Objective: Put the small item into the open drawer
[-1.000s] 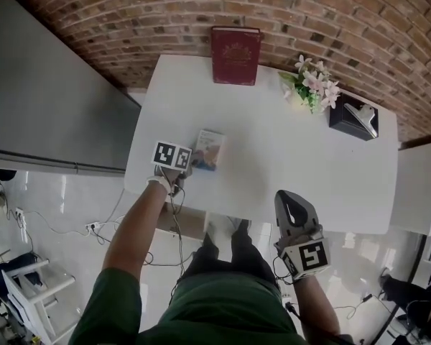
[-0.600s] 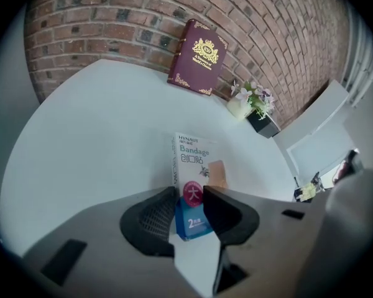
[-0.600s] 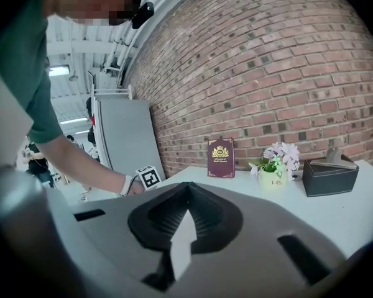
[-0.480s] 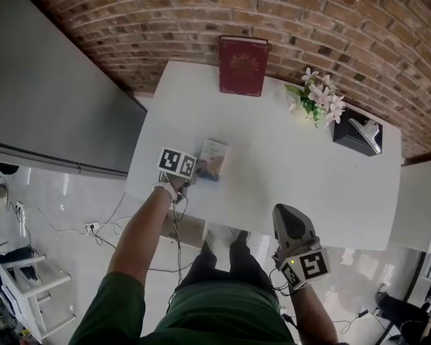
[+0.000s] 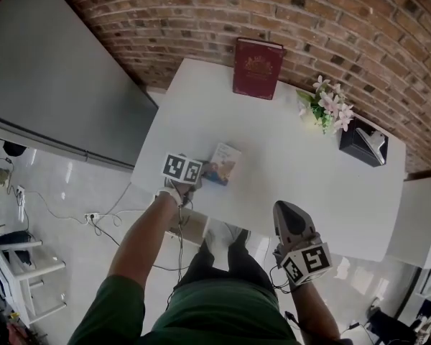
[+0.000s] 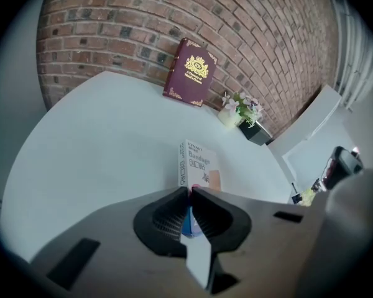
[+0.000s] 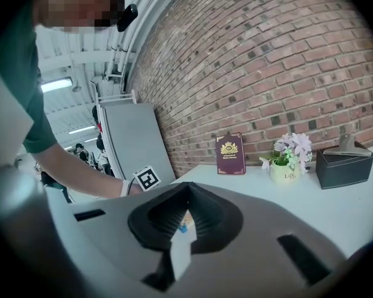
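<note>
Closing left gripper [image 6: 190,192] narrowly on the near end of the bandage box [image 6: 199,165], flat at the bench [image 5: 294,146] front-left edge; holding right gripper [image 7: 188,191] off the bench, jaws together, empty.

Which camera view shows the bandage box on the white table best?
The left gripper view: the bandage box lies at its centre, print readable, with the left hand-held gripper closing its jaws on its near end. The head view shows the box small, from above. The right gripper view shows only a sliver.
</note>
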